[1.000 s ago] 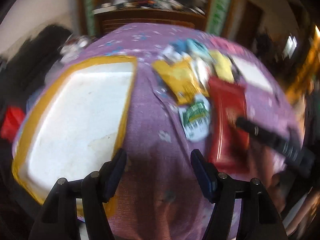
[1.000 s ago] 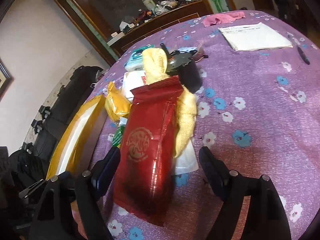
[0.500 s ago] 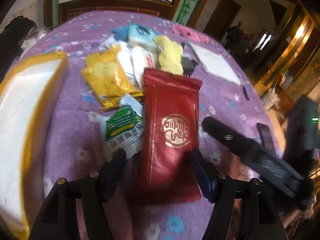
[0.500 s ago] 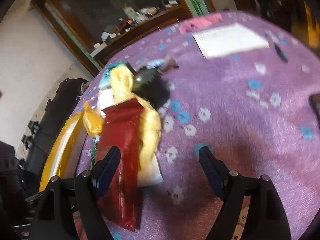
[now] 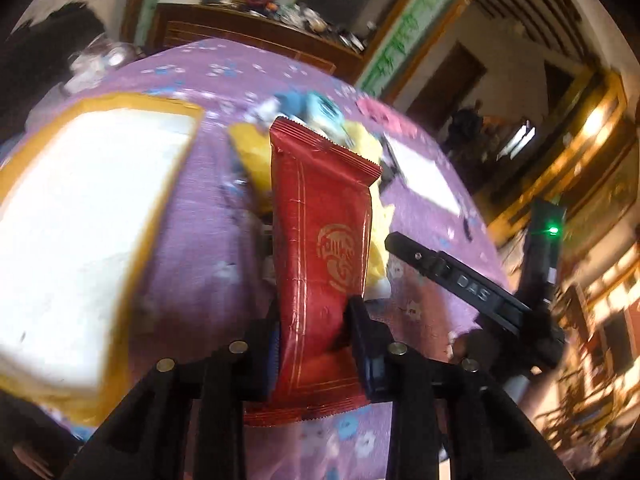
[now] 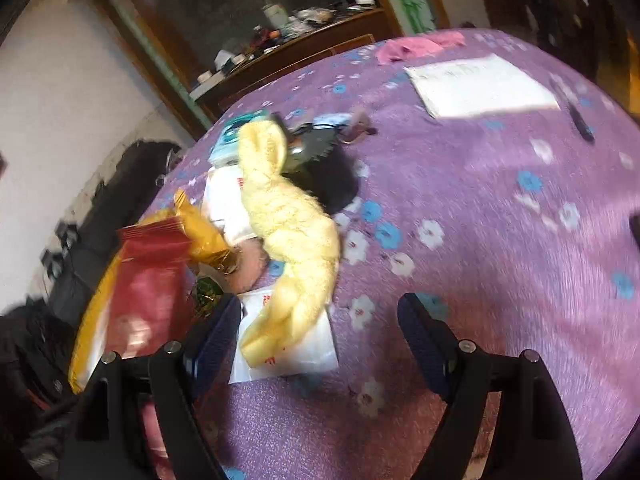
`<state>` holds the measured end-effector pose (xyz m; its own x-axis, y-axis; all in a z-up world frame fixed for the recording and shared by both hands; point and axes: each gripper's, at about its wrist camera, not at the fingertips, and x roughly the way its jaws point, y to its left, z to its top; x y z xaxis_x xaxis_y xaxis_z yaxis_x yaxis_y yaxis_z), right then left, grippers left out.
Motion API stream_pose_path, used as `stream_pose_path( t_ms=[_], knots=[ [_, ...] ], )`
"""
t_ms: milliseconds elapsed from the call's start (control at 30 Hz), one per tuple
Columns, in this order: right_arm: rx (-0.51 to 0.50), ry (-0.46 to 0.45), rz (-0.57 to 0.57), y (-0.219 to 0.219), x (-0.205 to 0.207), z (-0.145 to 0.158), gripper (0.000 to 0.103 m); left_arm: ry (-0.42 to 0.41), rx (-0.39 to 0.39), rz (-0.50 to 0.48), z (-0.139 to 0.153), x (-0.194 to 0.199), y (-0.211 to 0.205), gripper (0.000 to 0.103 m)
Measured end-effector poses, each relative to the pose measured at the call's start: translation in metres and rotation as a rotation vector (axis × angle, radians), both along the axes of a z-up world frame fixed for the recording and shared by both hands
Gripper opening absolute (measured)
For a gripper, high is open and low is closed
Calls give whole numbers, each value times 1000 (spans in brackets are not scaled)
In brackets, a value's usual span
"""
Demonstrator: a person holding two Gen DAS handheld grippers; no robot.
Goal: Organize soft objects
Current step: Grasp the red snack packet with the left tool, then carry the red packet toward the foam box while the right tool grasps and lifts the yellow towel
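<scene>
My left gripper [image 5: 314, 320] has a red foil packet [image 5: 320, 240] between its fingers. The jaws are closing, the pads press on its lower part, and the packet stands upright off the purple flowered cloth [image 5: 200, 240]. The same red packet [image 6: 148, 280] shows at the left of the right wrist view. My right gripper [image 6: 320, 320] is open and low over the cloth. A yellow fluffy towel [image 6: 288, 220] lies on a white packet [image 6: 304, 352] just inside its left finger. A gold packet [image 6: 200, 232] and a teal packet [image 6: 236, 136] lie behind.
A wide tray with a yellow rim [image 5: 132, 100] and a white inside sits to the left. A black object [image 6: 328, 168], white paper [image 6: 480, 84], a pink cloth [image 6: 412, 46] and a pen [image 6: 580, 120] lie farther back. A cluttered wooden sideboard [image 6: 300, 52] stands beyond the table.
My left gripper swung from the tray to the red packet, closed on it and lifted it off the cloth. The right gripper stayed open and backed off the packet.
</scene>
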<state>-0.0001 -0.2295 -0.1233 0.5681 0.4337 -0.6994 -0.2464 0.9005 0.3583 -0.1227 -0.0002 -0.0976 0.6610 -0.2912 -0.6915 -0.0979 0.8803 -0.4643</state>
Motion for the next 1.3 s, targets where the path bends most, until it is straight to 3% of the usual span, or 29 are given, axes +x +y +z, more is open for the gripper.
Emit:
stream_pose_path(
  t_ms=[100,200,233,267,333,400,433,500,533,567,667,733,800,833,867,900,933,967,1067,1200,1300],
  knots=[
    [-8,-14,23,15,21,14,81,1,-47,41,3,-12,22,31],
    [-96,-24,7,34,49,12,81,-1,-74,63,4,-20,32,31],
    [-113,-13,12,38,56,7,77,4,-79,69,4,-22,35,31],
    [-128,22,23,41,62,-1,66,8,-83,74,4,-22,37,31],
    [-144,66,62,46,64,-16,64,12,-78,78,5,-26,39,31],
    [-222,32,67,56,59,-19,57,12,-84,85,4,-26,42,31],
    [-238,15,86,61,57,-18,46,6,-94,87,4,-25,45,29],
    [-276,-16,87,68,52,-18,41,2,-112,92,5,-24,47,27],
    [-272,-31,90,67,49,-17,38,-5,-115,88,7,-26,47,18],
    [-246,-38,91,64,47,-15,38,-12,-115,83,9,-26,48,16],
    [-192,-75,69,50,36,-5,37,-55,-99,81,16,-27,48,14],
    [-162,-92,57,42,25,-1,38,-29,-71,84,12,-22,44,11],
    [-129,-61,50,34,21,1,38,13,-95,52,5,-15,42,11],
    [-109,-40,41,29,20,1,38,17,-66,33,3,-13,37,11],
    [-78,-24,40,24,14,0,38,9,-27,24,2,-13,34,13],
    [-50,-19,46,20,8,0,38,-7,13,15,-1,-14,29,22],
    [-39,-14,40,18,3,0,38,-10,19,9,-6,-13,26,45],
    [-32,-2,22,15,-1,-2,38,10,20,5,-13,-13,24,55],
    [10,-1,29,16,-4,-3,38,-14,93,14,-14,-18,16,66],
    [12,-40,35,21,-4,-1,40,39,143,28,-14,-7,8,66],
    [19,-35,54,22,-4,-3,40,64,257,40,-13,1,-2,70]
  ],
)
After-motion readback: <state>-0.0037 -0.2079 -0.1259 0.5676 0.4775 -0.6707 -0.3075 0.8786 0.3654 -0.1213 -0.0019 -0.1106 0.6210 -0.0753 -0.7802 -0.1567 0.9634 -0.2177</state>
